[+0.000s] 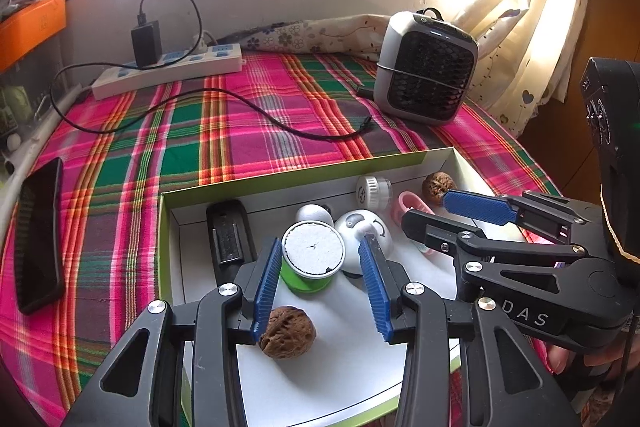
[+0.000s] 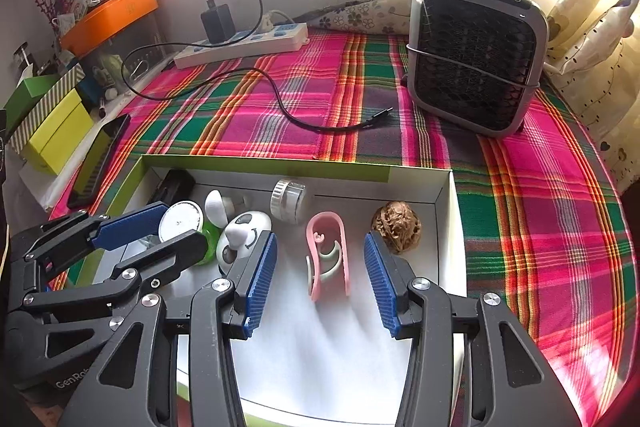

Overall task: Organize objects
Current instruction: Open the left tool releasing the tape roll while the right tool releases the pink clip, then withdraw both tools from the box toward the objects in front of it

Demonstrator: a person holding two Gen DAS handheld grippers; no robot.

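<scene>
A shallow white box with green rim (image 1: pixel 280 169) (image 2: pixel 264 163) lies on the plaid cloth. In it are a green-and-white round container (image 1: pixel 313 254) (image 2: pixel 182 223), a panda-faced white gadget (image 1: pixel 374 227) (image 2: pixel 240 233), a black device (image 1: pixel 228 227), a white cap (image 1: pixel 373 190) (image 2: pixel 289 199), a pink clip (image 2: pixel 326 255) (image 1: pixel 410 205) and two walnuts (image 1: pixel 288 331) (image 2: pixel 397 227). My left gripper (image 1: pixel 320 287) is open, its fingers either side of the green container, one walnut below. My right gripper (image 2: pixel 320 283) is open around the pink clip.
A grey portable fan (image 2: pixel 476 55) (image 1: pixel 426 67) stands at the back right. A white power strip (image 1: pixel 168 71) with a black charger and cable (image 2: pixel 280 103) lies at the back. A black phone (image 1: pixel 38 235) lies left. Orange and green boxes (image 2: pixel 56 131) sit far left.
</scene>
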